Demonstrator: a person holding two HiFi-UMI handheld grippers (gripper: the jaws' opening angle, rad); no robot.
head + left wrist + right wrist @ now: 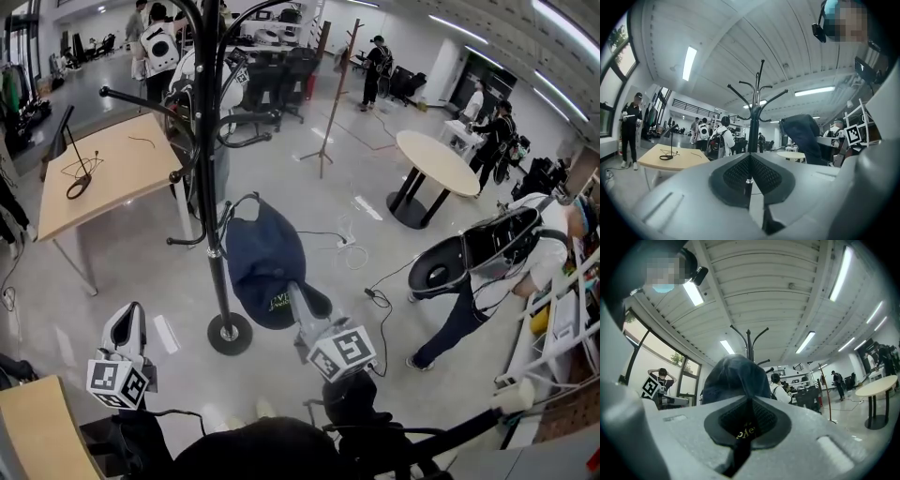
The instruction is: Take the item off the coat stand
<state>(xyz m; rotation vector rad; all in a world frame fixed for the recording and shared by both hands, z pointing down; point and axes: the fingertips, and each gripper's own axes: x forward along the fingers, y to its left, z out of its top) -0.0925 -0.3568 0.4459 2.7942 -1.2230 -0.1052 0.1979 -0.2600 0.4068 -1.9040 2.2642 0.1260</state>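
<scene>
You're holding the cap off the coat stand's hooks.
Your left gripper (127,317) is hovering low with its jaws pressed together on nothing. Your right gripper (289,296) is clenching the navy cap (258,248), which is hanging from its jaws just beside the pole of the coat stand (214,187).
</scene>
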